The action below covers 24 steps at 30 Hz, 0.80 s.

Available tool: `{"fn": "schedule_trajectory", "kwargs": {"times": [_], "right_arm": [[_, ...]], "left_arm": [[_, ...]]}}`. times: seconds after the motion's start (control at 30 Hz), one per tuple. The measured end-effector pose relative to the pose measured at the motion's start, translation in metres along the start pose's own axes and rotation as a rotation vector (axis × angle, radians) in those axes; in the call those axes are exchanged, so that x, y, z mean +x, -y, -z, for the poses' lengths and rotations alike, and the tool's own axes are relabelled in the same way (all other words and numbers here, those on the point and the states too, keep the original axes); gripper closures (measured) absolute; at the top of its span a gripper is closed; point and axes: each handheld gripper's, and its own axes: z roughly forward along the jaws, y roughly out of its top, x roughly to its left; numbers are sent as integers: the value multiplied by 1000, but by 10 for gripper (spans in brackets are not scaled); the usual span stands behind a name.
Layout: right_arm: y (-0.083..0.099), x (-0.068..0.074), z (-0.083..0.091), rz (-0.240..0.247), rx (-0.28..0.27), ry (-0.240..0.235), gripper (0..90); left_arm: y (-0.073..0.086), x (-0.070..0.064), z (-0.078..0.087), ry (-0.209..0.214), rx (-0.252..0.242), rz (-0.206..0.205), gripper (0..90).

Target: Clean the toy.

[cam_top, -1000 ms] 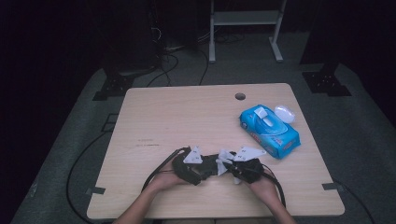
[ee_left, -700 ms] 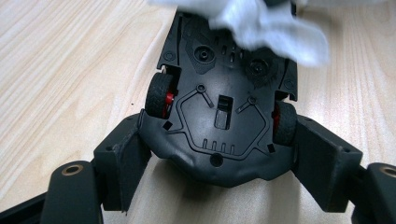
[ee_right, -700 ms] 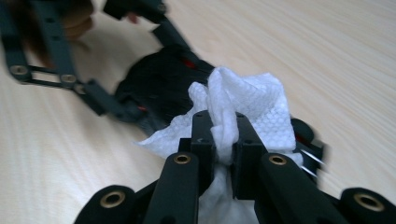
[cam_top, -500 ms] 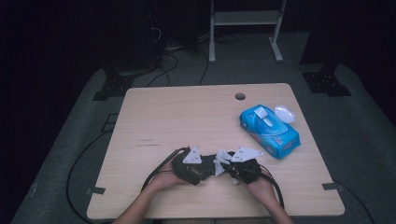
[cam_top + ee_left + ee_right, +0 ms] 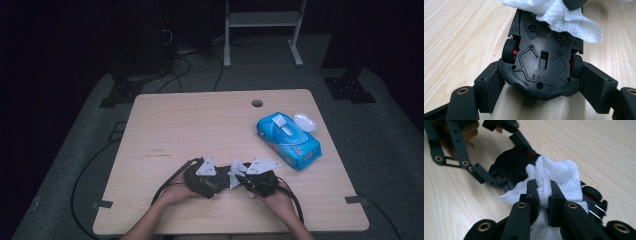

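Low in the frame's middle, the left gripper (image 5: 541,100) pinches the toy car (image 5: 541,62) belly-up above the counter (image 5: 461,37), exposing its underside to the wet wipe (image 5: 554,177) squeezed in the right gripper (image 5: 544,192).

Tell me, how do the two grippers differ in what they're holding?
The left gripper clamps a black toy car, belly up, red-hubbed wheels showing; its jaws stand wide around the body. The right gripper pinches a white wipe, jaws nearly together, pressing it on the car. Both are shut on something.

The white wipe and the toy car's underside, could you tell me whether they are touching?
Touching: in the left gripper view the white wipe lies on the toy car, covering its upturned underside's far end.
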Motion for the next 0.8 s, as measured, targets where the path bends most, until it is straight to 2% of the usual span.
{"fn": "schedule_trajectory", "kwargs": {"times": [0.13, 0.17, 0.27, 0.33, 0.37, 0.47, 0.53, 0.57, 0.63, 0.67, 0.7, 0.8], "right_arm": [[2, -6, 6, -7, 5, 21, 815], [7, -13, 12, -16, 11, 59, 815], [10, -17, 16, -48, 5, 72, 815], [8, -12, 13, -43, -1, 56, 815], [6, -8, 9, -44, -8, 32, 815], [1, 6, -5, -7, -21, -33, 814], [-2, 11, -7, 26, -3, -30, 814], [-2, 9, -5, 18, -4, -30, 814], [2, 0, 1, -3, -8, -9, 815], [4, -5, 5, -27, -13, 4, 815], [7, -9, 10, -25, -4, 36, 815], [10, -14, 15, -52, -3, 54, 815]], "left_arm": [[0, 0, 0, -2, -3, -1, 245], [0, 0, 0, 0, -8, 4, 244], [-1, 0, 1, -1, -10, -3, 245], [-1, 0, 1, 0, -10, -3, 245], [-1, -1, 0, 2, -14, 8, 245], [-1, -1, 0, 0, -12, 6, 245], [0, -1, 0, -4, 1, -6, 245], [0, -1, 1, -2, -7, -3, 245], [0, -1, 1, -1, -15, 7, 245], [0, 0, 1, -2, -6, -5, 245], [0, 0, 1, -1, -11, 2, 245], [-1, 0, 1, -1, -13, -3, 245]]}}
